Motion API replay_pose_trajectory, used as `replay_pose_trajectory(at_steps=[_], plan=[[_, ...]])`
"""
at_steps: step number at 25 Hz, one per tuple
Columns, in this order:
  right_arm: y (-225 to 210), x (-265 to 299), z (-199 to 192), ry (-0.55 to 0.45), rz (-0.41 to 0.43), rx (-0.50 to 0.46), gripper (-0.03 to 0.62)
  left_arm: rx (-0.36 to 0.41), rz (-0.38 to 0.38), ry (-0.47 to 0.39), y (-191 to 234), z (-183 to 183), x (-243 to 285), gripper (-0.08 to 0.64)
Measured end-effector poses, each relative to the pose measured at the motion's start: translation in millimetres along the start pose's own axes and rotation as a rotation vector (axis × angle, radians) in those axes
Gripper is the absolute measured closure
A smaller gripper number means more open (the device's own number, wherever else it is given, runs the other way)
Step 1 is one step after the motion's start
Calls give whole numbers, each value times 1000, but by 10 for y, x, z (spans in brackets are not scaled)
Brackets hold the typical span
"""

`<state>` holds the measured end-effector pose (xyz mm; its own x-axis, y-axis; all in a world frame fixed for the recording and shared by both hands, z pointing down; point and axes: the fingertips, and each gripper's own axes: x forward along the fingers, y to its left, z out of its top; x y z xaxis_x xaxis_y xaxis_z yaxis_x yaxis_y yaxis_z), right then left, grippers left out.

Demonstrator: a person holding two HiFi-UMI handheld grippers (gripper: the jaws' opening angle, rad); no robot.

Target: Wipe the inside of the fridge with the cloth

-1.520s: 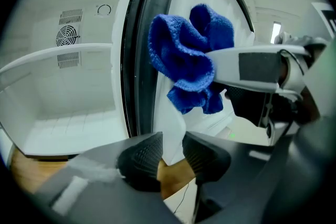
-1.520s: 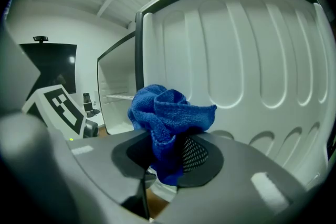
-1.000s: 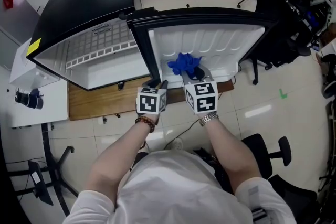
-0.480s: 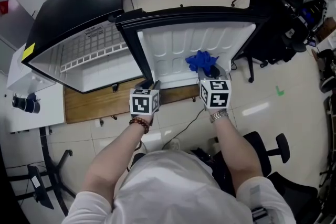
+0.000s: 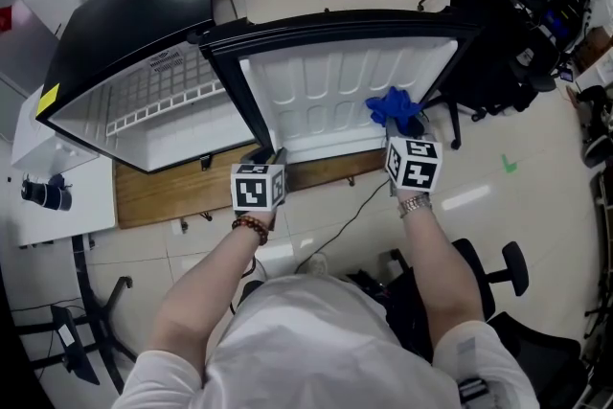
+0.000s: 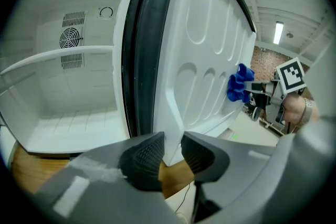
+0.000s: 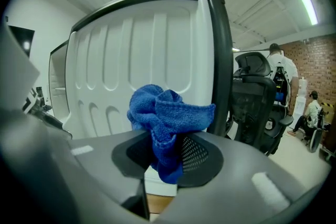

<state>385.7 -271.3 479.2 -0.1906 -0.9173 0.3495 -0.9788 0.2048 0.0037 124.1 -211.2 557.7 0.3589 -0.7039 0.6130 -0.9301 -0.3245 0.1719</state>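
The small black fridge [image 5: 124, 24] stands with its white door [image 5: 326, 91] swung open towards me. My left gripper [image 5: 266, 158] is shut on the door's lower edge near the hinge side; its pads [image 6: 143, 155] pinch the white edge [image 6: 170, 128]. My right gripper [image 5: 402, 137] is shut on a bunched blue cloth [image 5: 393, 107], which presses on the door's ribbed inner liner near its right edge. In the right gripper view the cloth [image 7: 165, 123] bulges out from between the jaws in front of the liner [image 7: 136, 55]. The left gripper view shows the cloth [image 6: 239, 84] against the liner and the fridge's white inside [image 6: 73, 92].
The fridge sits on a wooden board [image 5: 172, 192]. A white table [image 5: 57, 196] with a black object is at the left. Black office chairs stand to the right [image 5: 508, 43] and behind me [image 5: 498, 278]. A cable [image 5: 359, 206] runs over the tiled floor. People stand far off [image 7: 278, 68].
My right gripper has slid the blue cloth to the right across the door liner, from its middle to near its right edge. The left gripper has kept its hold on the door edge.
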Motion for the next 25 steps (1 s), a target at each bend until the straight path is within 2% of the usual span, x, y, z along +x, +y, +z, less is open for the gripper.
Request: replay_pose_trajectory(at_steps=[5, 9, 14, 19, 25], plan=[[-177, -32, -12, 4, -40, 15, 486, -3, 6, -2, -5, 5, -2, 456], [-72, -100, -6, -9, -15, 24, 486, -10, 7, -4, -21, 8, -4, 456], [662, -140, -79, -20, 142, -15, 486, -13, 4, -6, -9, 9, -14, 456], [1443, -80, -251, 11, 292, -51, 486, 7, -17, -15, -47, 6, -66, 456], [2037, 52, -342, 42, 396, -90, 486, 55, -62, -26, -94, -55, -193, 456]])
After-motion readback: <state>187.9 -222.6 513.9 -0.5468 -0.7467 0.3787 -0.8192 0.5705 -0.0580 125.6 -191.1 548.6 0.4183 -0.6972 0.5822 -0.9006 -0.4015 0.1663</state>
